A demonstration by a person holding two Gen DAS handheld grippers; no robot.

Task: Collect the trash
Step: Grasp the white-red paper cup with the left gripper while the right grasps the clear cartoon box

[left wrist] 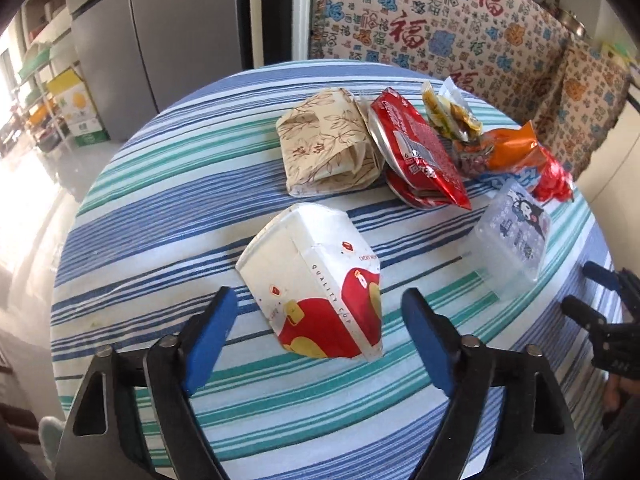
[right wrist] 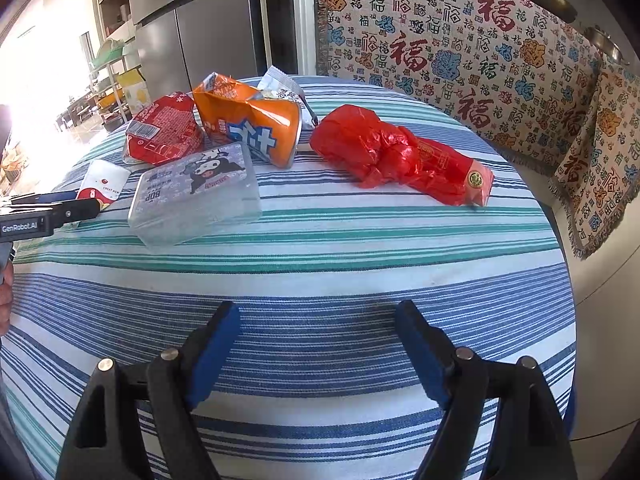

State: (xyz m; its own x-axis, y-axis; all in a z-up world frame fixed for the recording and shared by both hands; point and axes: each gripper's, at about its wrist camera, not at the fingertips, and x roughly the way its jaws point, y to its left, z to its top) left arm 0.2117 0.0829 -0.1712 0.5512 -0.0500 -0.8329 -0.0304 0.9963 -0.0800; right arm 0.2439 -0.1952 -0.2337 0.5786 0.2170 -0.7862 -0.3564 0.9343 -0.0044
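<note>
On the surface (left wrist: 132, 248): litter uncollected.
Left gripper (left wrist: 316, 312): your jaws gape astride the cup (left wrist: 316, 280), unpressed.
Right gripper (right wrist: 318, 328): spread, empty.
Next: clamp the cup.

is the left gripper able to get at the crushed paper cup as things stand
Probably yes. The left gripper is open, and the crushed paper cup lies on the striped tablecloth right ahead of its fingertips, partly between them. Nothing sits in the way; the other trash lies farther back.
</note>
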